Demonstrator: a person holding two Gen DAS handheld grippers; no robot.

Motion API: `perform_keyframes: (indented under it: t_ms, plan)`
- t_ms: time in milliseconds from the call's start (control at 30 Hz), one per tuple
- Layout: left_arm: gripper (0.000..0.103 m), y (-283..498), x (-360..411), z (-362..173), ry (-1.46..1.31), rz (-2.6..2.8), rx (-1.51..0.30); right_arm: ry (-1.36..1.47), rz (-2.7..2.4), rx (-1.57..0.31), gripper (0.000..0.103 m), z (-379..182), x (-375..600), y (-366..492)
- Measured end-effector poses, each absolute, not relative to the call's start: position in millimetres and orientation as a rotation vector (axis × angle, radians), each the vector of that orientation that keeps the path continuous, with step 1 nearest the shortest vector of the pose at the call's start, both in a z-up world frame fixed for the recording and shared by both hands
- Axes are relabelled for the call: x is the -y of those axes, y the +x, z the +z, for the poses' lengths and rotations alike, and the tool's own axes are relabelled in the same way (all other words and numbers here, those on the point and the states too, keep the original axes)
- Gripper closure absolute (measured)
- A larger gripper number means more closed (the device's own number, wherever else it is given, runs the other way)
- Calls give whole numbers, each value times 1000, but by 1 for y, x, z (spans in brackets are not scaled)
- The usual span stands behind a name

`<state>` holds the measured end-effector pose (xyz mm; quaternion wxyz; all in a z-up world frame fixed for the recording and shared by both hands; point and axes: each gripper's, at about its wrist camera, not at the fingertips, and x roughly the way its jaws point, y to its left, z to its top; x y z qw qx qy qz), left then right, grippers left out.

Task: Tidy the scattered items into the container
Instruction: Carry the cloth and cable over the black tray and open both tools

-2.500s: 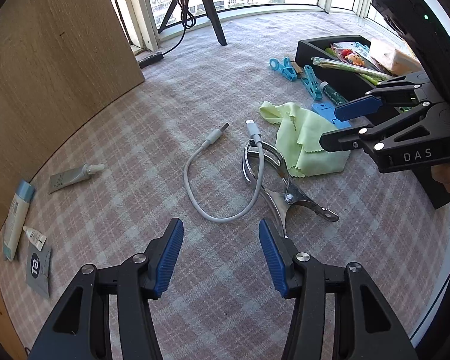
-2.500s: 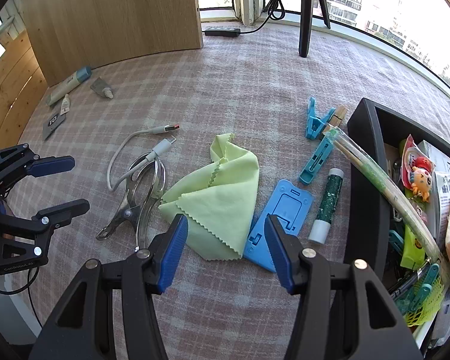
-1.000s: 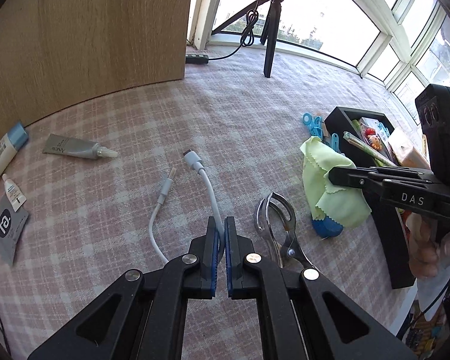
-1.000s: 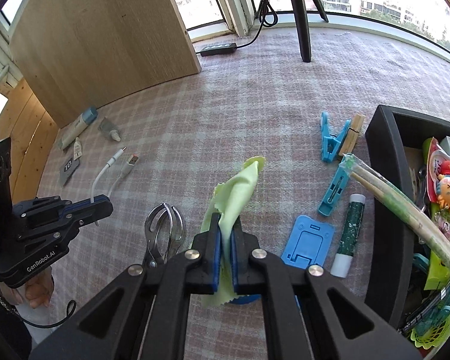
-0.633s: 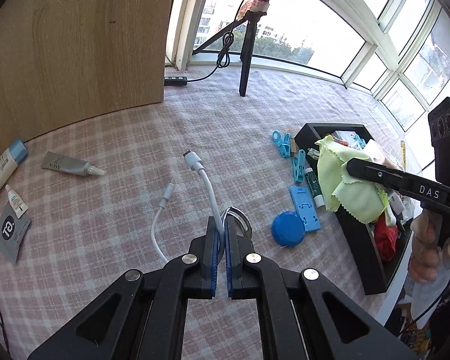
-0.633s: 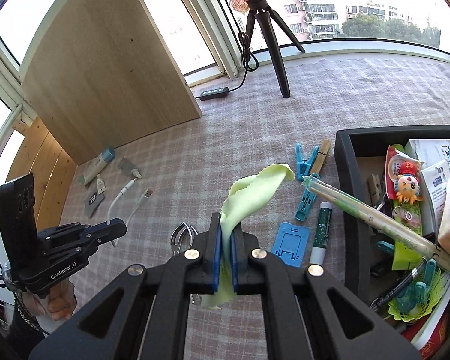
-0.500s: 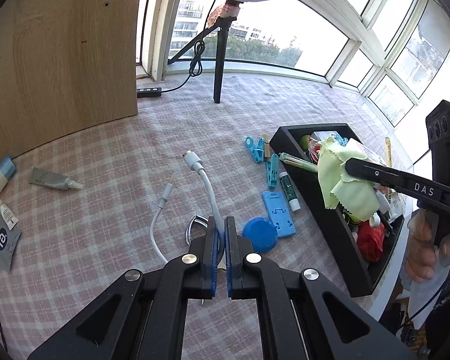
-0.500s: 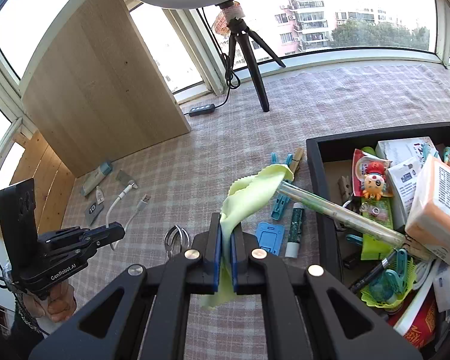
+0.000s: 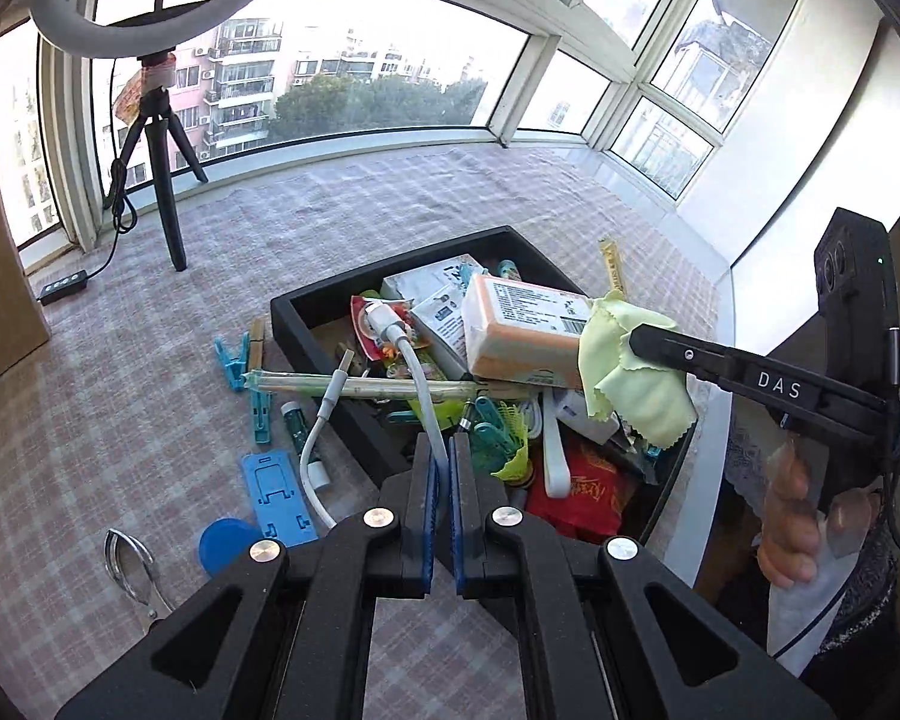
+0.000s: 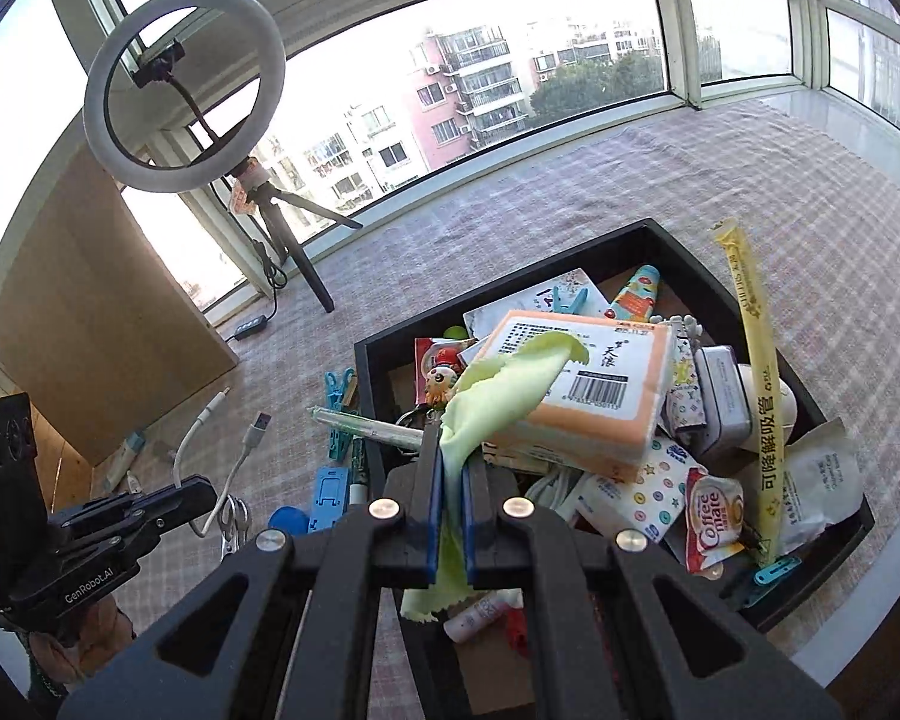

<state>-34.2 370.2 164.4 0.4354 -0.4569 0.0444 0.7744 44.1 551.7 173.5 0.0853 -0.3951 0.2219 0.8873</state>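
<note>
Above the crammed black container (image 10: 678, 246): right gripper (image 10: 448, 483) clamped tight on green cloth (image 10: 498, 390); left gripper (image 9: 441, 468) pinched shut on white cable (image 9: 417, 384), ends dangling over the rim.

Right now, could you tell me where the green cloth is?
The green cloth hangs pinched in the right gripper, over the black tray, draping the orange packet.

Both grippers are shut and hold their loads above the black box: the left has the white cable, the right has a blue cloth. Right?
Not quite. The cloth in the right gripper is light green, as the right wrist view shows. The left gripper is shut on the white cable over the black box.
</note>
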Motion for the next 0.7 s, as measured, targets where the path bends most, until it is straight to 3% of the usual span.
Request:
perform_keyframes:
  t_ms: [333, 367, 433, 467, 500, 533, 700]
  plan:
    - [99, 20, -460, 172, -1047, 1788, -259, -1103, 2518, -729, 98, 169, -610, 85]
    - [96, 24, -467, 169, -1058, 1762, -268, -1099, 2511, -730, 97, 168, -613, 86]
    - [59, 26, -477, 160, -1119, 1740, -293, -1103, 2511, -708, 95, 167, -617, 86]
    - [58, 24, -476, 159, -1128, 1748, -274, -1126, 2512, -682, 85, 165, -617, 84]
    - [61, 23, -473, 158, -1130, 1757, -256, -1155, 2496, -659, 66, 163, -618, 82]
    - [61, 22, -471, 158, -1134, 1771, -250, -1165, 2473, -641, 59, 162, -619, 81]
    - [61, 13, -448, 158, -1154, 1810, -235, -1121, 2464, -653, 57, 166, -623, 89]
